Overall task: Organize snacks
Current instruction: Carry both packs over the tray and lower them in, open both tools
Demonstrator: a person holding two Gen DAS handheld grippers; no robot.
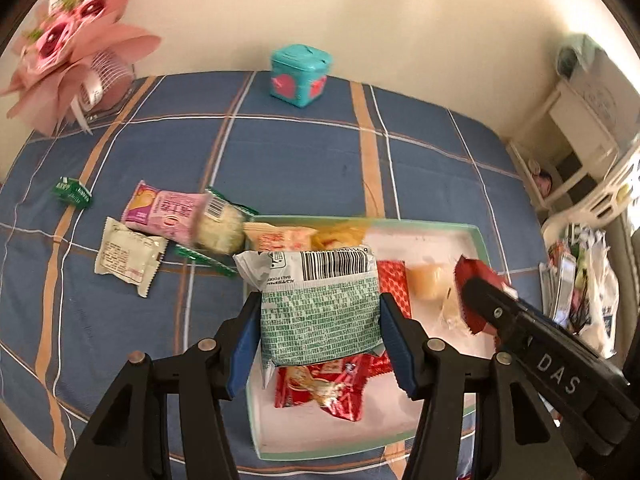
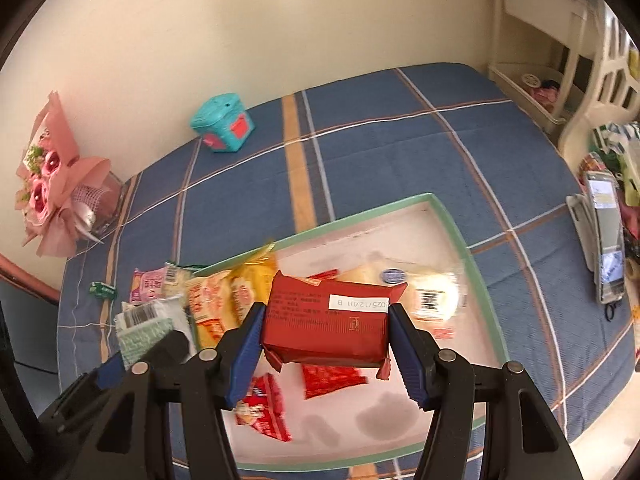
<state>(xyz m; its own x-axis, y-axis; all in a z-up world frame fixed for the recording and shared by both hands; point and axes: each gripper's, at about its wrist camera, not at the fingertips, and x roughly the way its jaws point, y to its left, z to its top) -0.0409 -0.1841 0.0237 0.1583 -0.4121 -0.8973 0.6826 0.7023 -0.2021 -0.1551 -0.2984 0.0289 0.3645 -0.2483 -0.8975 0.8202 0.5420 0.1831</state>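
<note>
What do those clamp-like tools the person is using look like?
Both the left gripper and right gripper are matte black plastic, with two angular fingers, blue ribbed pads and silver pivot rivets. The right gripper's body carries white "DAS" lettering. No cables, hands or sleeves show.

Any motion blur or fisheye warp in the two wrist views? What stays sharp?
Left wrist: green-white packet in the left gripper is sharp; snacks behind it smear; plaid lines bow. Right wrist: red packet in the right gripper is crisp, tray contents blurred, dark corner vignette.
</note>
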